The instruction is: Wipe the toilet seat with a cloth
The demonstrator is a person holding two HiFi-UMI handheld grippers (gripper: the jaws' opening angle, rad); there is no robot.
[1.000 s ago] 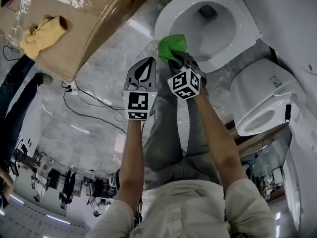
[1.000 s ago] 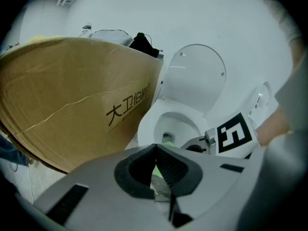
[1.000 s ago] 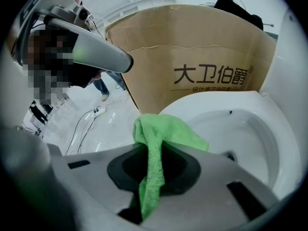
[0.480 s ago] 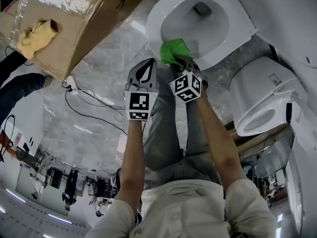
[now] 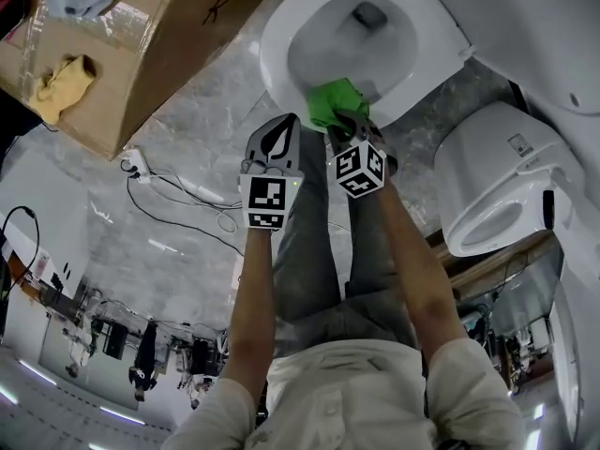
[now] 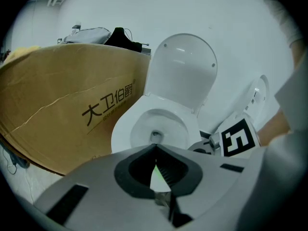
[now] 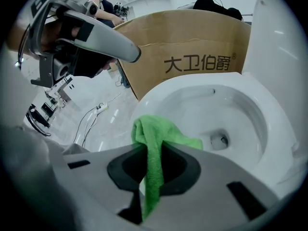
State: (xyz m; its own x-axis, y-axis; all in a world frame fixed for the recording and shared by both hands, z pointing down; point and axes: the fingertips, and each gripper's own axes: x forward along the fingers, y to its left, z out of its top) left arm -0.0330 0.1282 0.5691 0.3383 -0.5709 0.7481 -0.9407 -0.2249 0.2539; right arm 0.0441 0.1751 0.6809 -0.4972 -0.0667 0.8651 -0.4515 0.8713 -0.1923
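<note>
cardboard box (image 5: 159, 36) close on the left of the toilet, printed side turned to the bowl, narrowing the approach from that side. lid (image 6: 185, 66) raised upright behind, leaving the toilet seat (image 5: 278, 64) open all round its white ring. second white toilet (image 5: 492, 195) off to the right, apart from the work.

green cloth (image 5: 337, 101) at the near edge of the seat, lying over the rim and seemingly pressed to it, though actual contact hard to confirm. long axis in line with the reach of the right tool (image 5: 349, 120): one narrow tail drawn back between the jaws, the bunched free end pointing forward and slightly inward, toward the bowl. in the right gripper view, cloth (image 7: 153, 143) clamped tight as a vertical strip, fold spilling over the jaw tips. gripped by the tail, probably to give a soft pad out front for rubbing the ring without the jaws scraping it.

left tool (image 5: 286, 125) just beside the right one, short of the rim, jaws clenched tip to tip on nothing in the left gripper view (image 6: 155, 147). likely kept idle and clear of the wiping path.
</note>
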